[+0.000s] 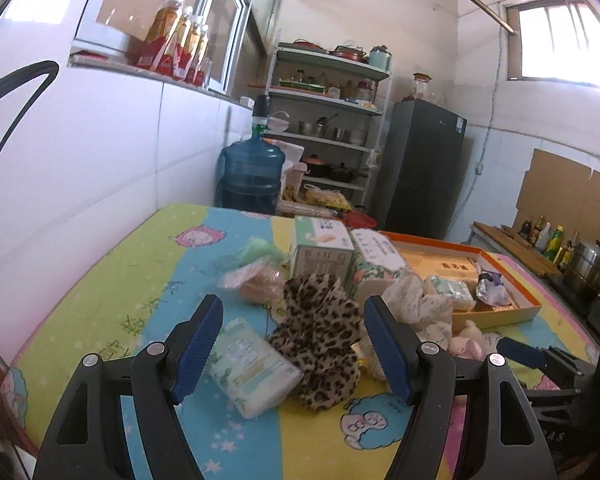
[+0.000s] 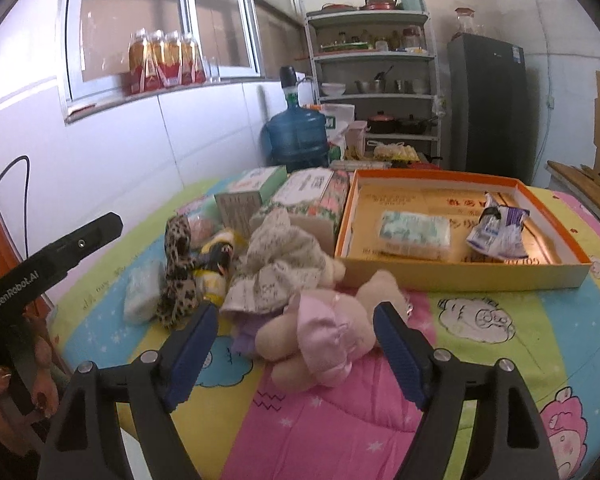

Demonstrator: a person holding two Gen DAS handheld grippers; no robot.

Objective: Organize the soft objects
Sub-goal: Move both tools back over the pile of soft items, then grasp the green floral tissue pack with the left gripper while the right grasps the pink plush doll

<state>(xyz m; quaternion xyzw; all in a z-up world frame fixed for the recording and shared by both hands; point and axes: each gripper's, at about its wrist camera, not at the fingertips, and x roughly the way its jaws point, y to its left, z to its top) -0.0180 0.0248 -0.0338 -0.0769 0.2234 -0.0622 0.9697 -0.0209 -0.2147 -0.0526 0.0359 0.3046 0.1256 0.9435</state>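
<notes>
Pink plush [image 2: 320,340] lies on the bench just ahead of the right claw [image 2: 296,354], between its wide-open, empty jaws, long axis crosswise; box [image 2: 460,272] just beyond. Left claw [image 1: 294,354] open, facing leopard cloth [image 1: 320,332].

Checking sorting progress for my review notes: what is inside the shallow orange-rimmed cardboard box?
Inside the shallow orange-rimmed cardboard box lie a plastic-wrapped tissue pack with green print and a crumpled purple-and-white foil packet. Red printed writing shows on its floor; the strip behind the near wall is hidden.

Left gripper [image 1: 294,354] and right gripper [image 2: 296,354]: jaws wide apart.
</notes>
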